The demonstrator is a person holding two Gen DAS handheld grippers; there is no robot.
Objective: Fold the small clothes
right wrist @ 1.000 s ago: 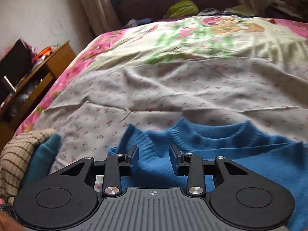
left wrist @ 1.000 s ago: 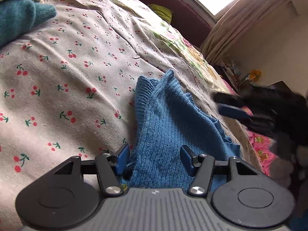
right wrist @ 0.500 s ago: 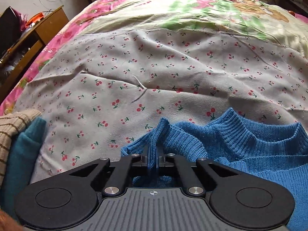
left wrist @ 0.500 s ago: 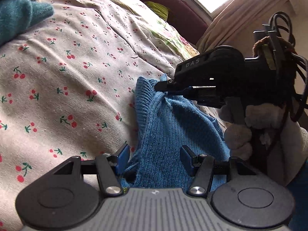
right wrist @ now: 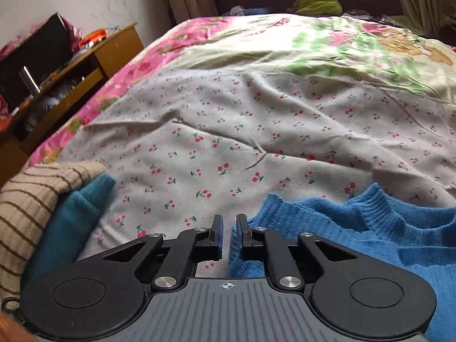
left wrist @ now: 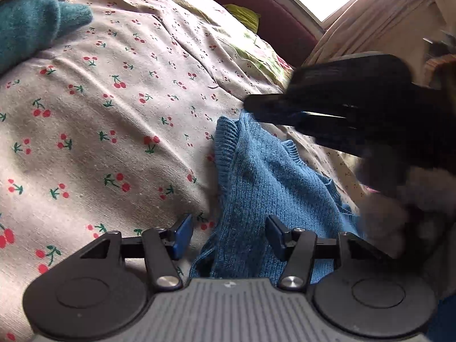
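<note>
A small blue knit sweater lies on the cherry-print bedsheet. My left gripper is open, low over the sweater's near edge, with knit fabric between its fingers. My right gripper has its jaws a narrow gap apart with nothing between them; the sweater lies just to its right, collar facing away. The right gripper also shows in the left wrist view, blurred, above the sweater's far corner.
A folded teal garment and a beige striped one are stacked at the left. A wooden bedside shelf stands beyond the bed's left edge. A floral quilt covers the far half of the bed.
My right gripper was shut on the sweater's corner half a second ago; its jaws have parted slightly and the fabric has dropped out. The left gripper stays open in place.
</note>
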